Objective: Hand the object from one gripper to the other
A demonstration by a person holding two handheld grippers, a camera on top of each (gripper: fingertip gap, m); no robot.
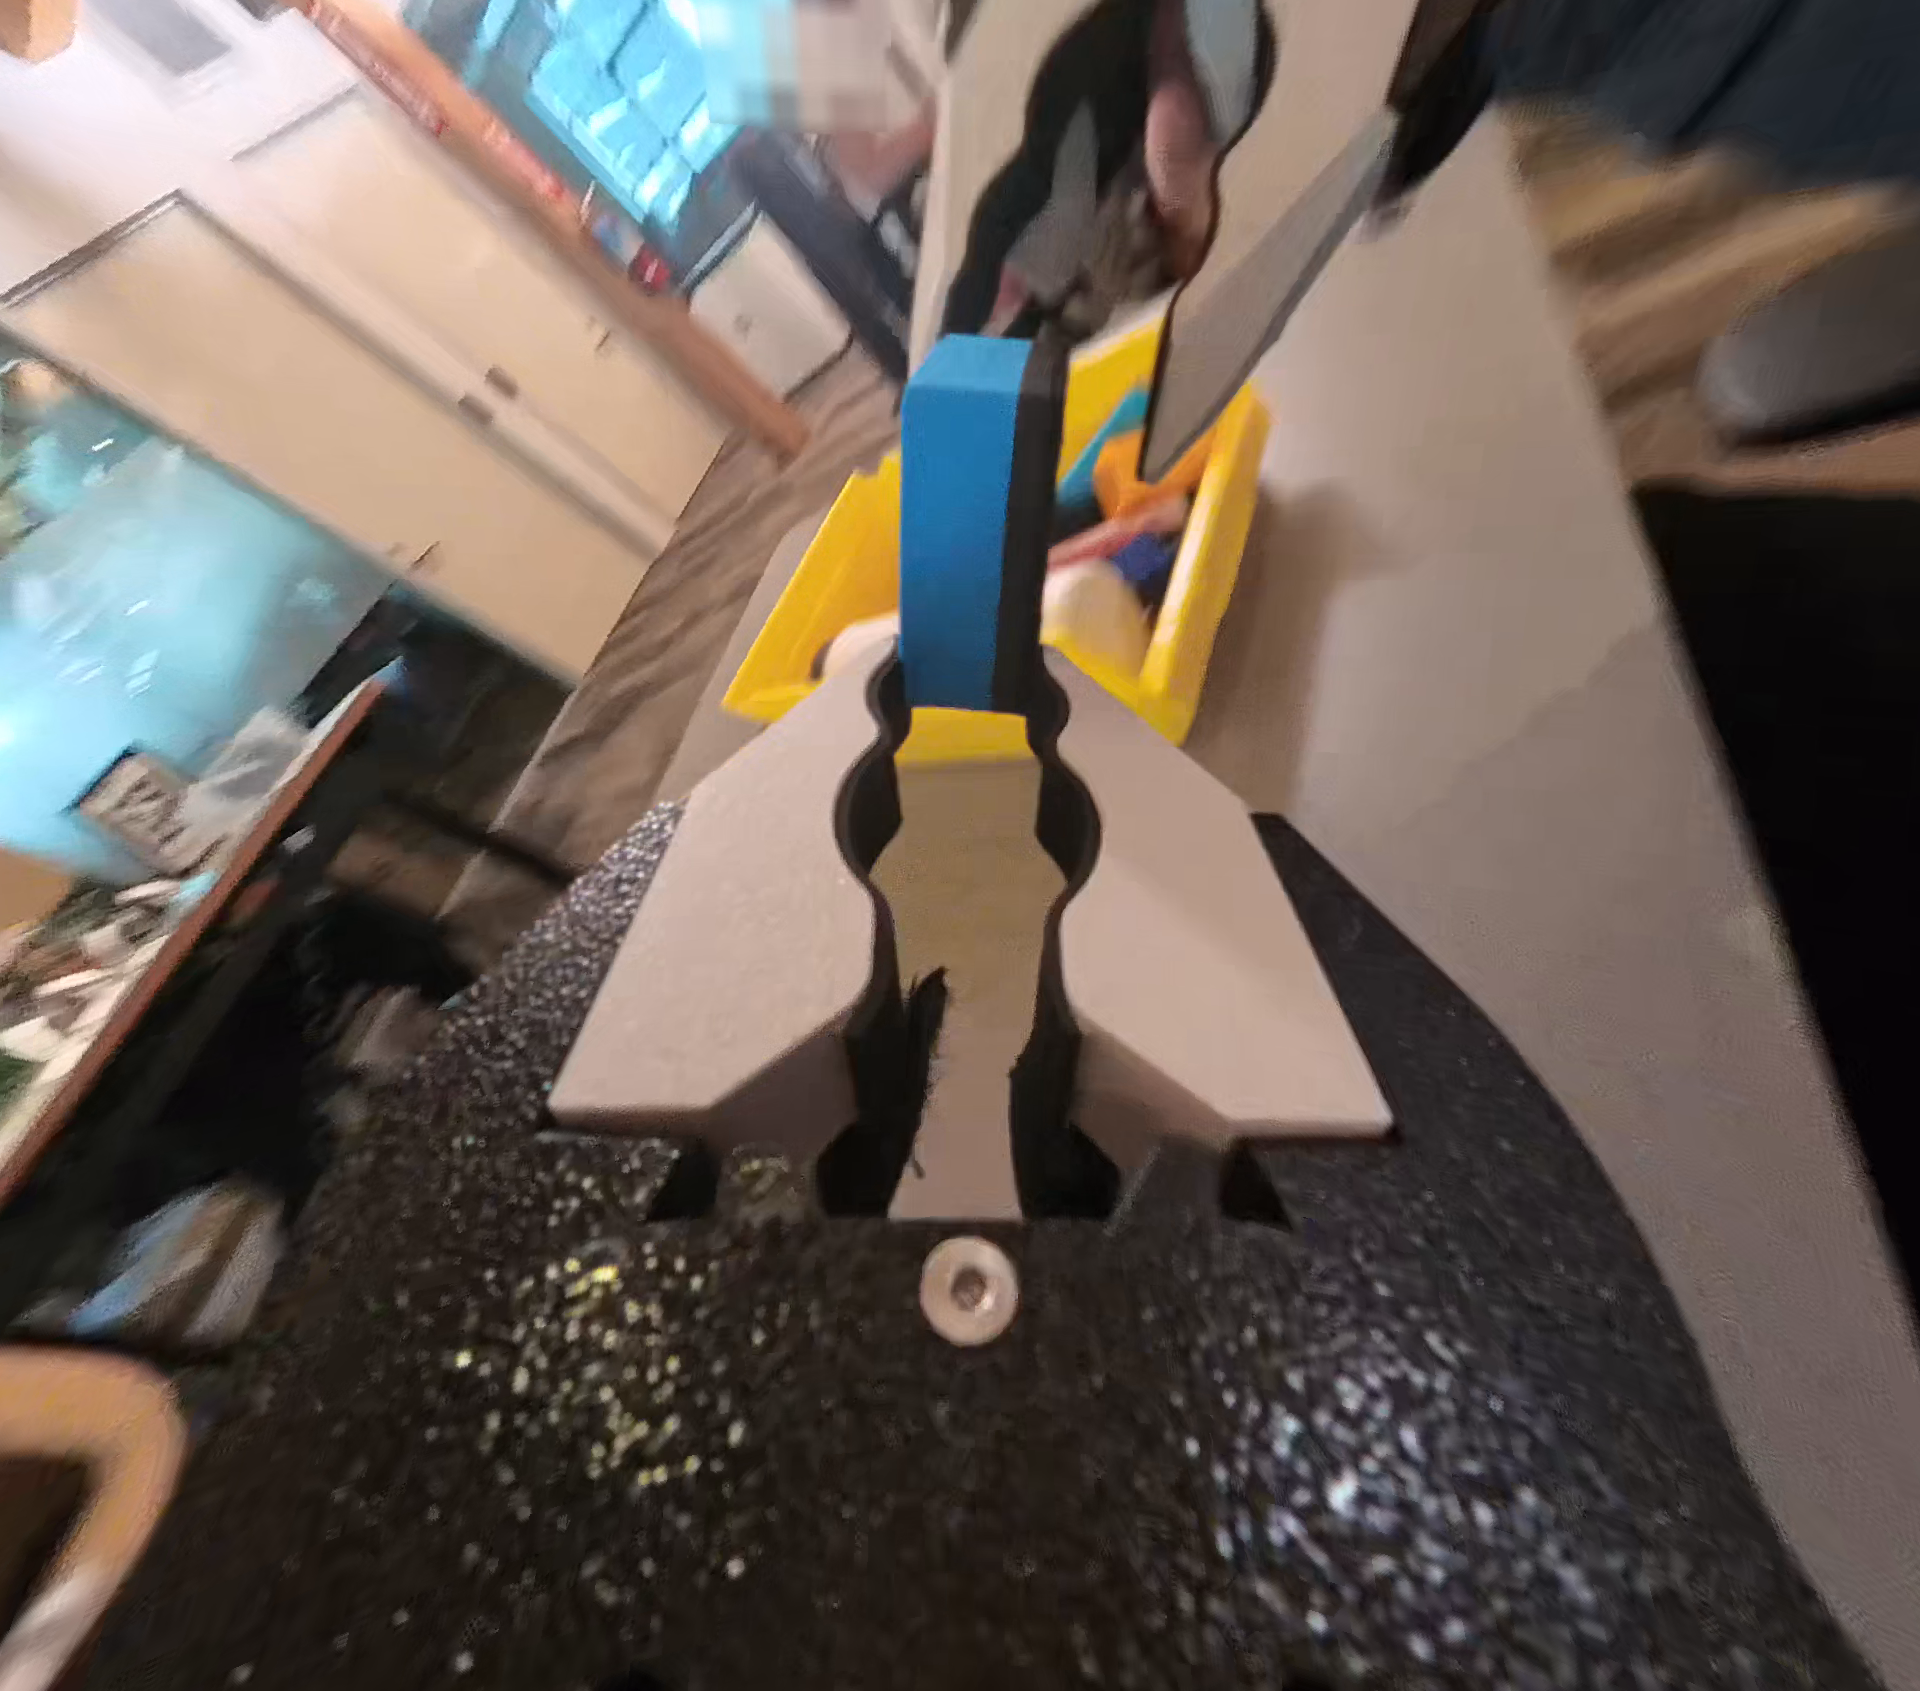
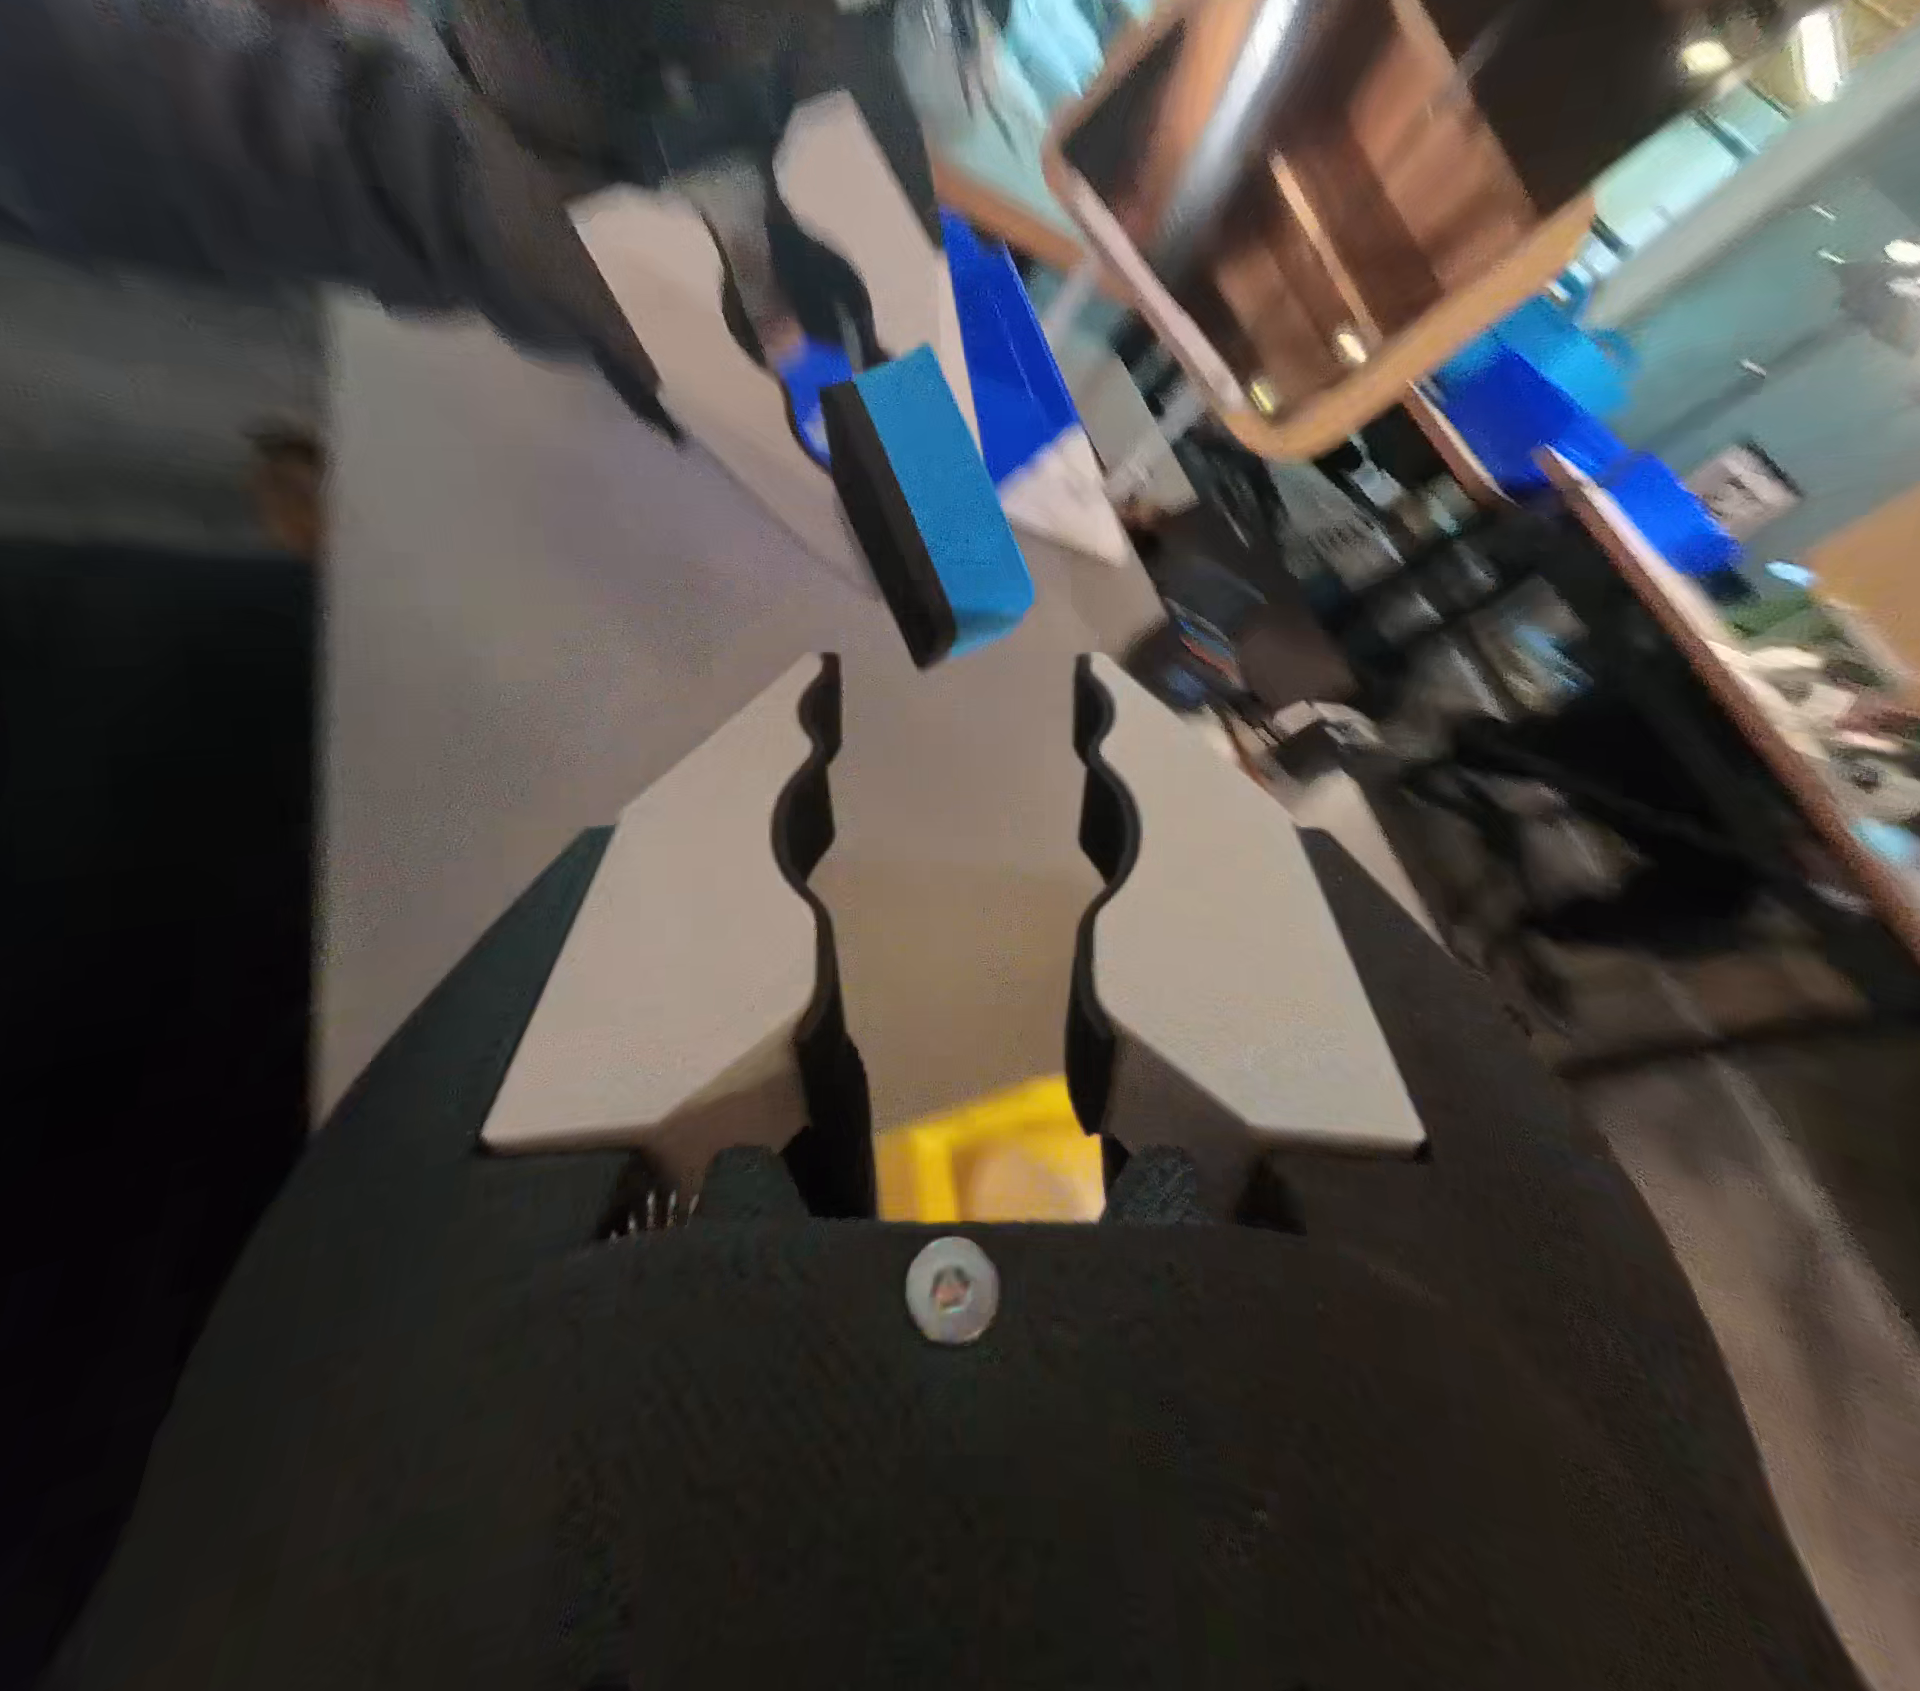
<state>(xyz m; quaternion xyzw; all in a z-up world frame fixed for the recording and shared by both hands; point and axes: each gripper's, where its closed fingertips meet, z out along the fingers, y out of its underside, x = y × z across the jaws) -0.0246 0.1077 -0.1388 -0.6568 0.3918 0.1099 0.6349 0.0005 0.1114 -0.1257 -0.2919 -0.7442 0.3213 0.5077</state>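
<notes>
A blue foam block with a black layer on one side (image 1: 956, 519) stands upright in my left gripper (image 1: 966, 685), which is shut on its lower end. My right gripper (image 1: 1101, 394) reaches in from above with its jaws apart; one fingertip (image 1: 1039, 332) is at the block's top black edge. In the right wrist view the block (image 2: 930, 509) hangs tilted just beyond my open right gripper (image 2: 956, 675), in line with the gap between its fingers. The left gripper's fingers (image 2: 707, 353) hold the block's far end there.
A yellow bin (image 1: 810, 602) with several small objects sits on the grey table (image 1: 1403, 602) right behind the block; it also shows under the right gripper (image 2: 925, 1163). A person's dark sleeve (image 2: 260, 135) is at the left. Desks and shelves (image 2: 1558, 602) are beyond.
</notes>
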